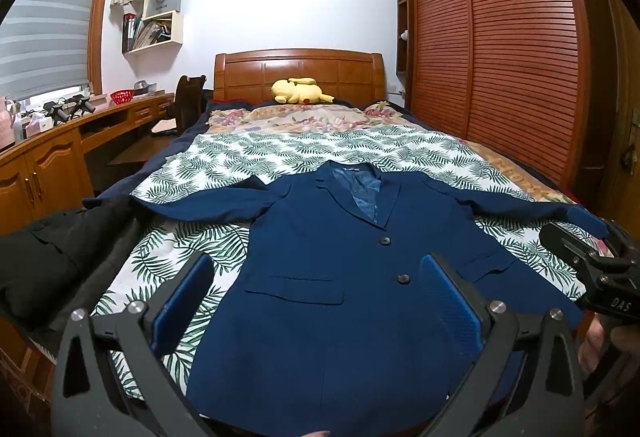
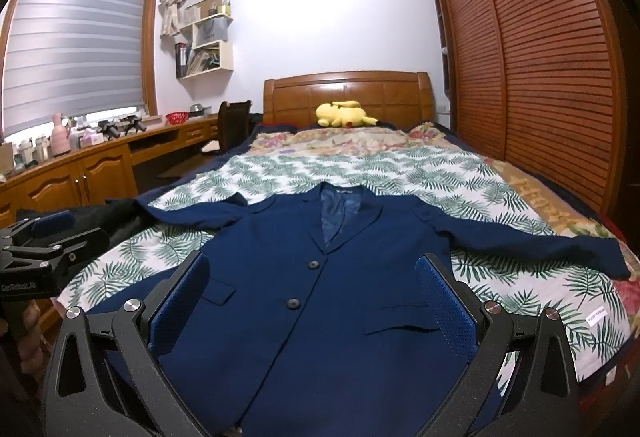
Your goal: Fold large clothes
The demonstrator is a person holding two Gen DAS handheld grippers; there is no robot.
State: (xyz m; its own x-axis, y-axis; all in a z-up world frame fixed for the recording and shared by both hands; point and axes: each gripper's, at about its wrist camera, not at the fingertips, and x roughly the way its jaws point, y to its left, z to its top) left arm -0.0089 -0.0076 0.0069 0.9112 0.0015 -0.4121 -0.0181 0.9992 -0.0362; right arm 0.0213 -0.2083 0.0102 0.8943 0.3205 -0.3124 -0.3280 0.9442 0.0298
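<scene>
Both jaws gape wide, left gripper (image 1: 316, 301) and right gripper (image 2: 312, 301) above the flat, woven navy blazer (image 1: 332, 269).

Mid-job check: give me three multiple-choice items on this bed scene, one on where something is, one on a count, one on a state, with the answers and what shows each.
1. Where is the yellow plush toy?
A. On the desk
B. At the head of the bed, in front of the headboard
C. On the jacket

2. How many buttons show down the jacket's front?
A. Two
B. Four
C. None

3. How does the jacket lie?
A. Folded in half
B. Rolled up
C. Flat, front up, sleeves spread out to both sides

Answers:
1 B: the plush toy lies against the wooden headboard, far beyond the jacket.
2 A: two dark buttons sit one below the other on the blue jacket.
3 C: both sleeves stretch outward over the leaf-print cover, and the left gripper and right gripper are open, holding nothing.
</scene>
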